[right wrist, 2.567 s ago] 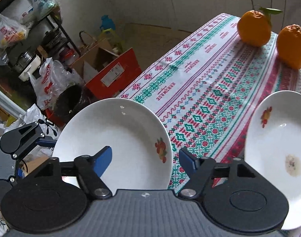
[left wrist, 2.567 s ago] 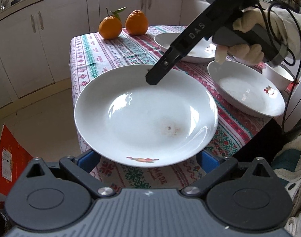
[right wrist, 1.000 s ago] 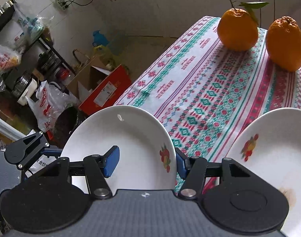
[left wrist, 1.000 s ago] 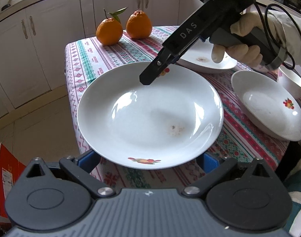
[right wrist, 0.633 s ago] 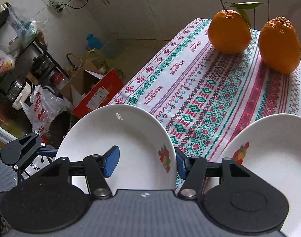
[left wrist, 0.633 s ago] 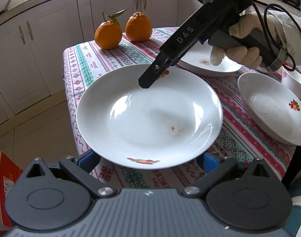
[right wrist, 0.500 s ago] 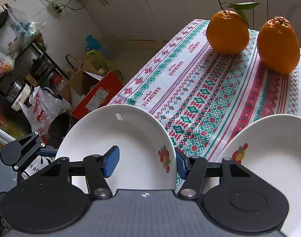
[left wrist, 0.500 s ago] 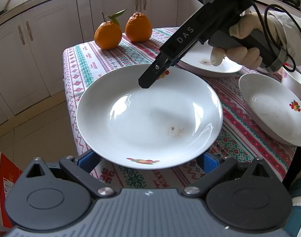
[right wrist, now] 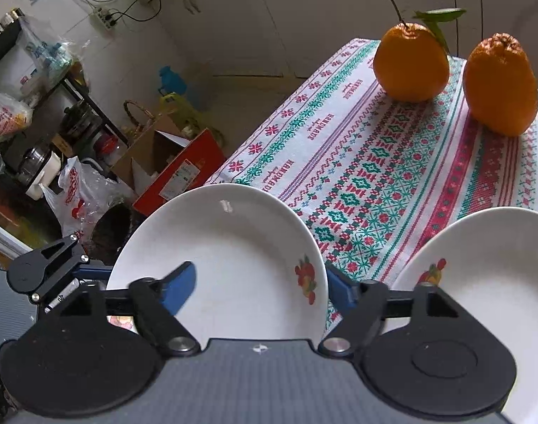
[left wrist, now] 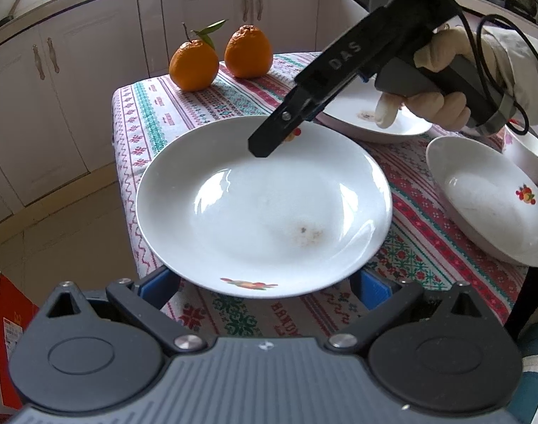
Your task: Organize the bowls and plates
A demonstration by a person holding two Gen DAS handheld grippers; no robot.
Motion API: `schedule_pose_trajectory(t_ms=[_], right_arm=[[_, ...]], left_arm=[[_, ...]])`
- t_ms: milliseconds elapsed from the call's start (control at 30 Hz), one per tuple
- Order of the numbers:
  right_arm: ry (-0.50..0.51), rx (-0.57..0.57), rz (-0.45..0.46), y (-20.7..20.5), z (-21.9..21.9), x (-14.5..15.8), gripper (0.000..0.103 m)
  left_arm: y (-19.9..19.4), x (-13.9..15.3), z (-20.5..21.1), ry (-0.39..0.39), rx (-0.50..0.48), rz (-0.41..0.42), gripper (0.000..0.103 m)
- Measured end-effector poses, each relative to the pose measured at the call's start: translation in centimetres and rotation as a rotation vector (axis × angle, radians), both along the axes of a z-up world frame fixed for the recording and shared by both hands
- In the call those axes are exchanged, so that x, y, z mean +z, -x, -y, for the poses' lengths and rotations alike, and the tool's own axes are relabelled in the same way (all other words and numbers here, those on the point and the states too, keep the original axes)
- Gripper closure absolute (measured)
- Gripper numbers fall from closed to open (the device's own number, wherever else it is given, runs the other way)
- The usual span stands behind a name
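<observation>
Plates not yet stacked. Right hand-held gripper (right wrist: 260, 284): jaws have just been opening, wide now, straddling the far rim of the front plate (left wrist: 265, 205) at the surface's near-left corner — left hand-held gripper (left wrist: 265, 284) spread beneath its near rim, contact hidden. Two plates (left wrist: 374, 120) (left wrist: 488, 198) apart; bowl (left wrist: 526, 152) cut off.

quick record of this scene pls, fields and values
left gripper: carries large plate, pads hidden under its near rim
right gripper: jaws have just been opening, that plate's opposite rim between them, pads off it
other dishes: two plates and a bowl on the tablecloth
fruit: two oranges at the far corner
</observation>
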State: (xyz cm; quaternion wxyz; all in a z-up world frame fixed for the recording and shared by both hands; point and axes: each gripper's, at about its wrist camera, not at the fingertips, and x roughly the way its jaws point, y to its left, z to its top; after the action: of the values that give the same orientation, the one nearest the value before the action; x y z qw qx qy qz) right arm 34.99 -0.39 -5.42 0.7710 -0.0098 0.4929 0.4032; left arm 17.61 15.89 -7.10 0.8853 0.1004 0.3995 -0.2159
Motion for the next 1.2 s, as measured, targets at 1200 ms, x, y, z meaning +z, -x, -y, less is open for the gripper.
schedule_pose_trajectory(t_ms=[1200], right_arm=[[0.056, 0.008, 0.337, 12.6, 2.8, 6.6, 0.0]], left_arm=[[8.6, 4.2, 2.6, -0.027, 0.071, 0.102, 0.001]])
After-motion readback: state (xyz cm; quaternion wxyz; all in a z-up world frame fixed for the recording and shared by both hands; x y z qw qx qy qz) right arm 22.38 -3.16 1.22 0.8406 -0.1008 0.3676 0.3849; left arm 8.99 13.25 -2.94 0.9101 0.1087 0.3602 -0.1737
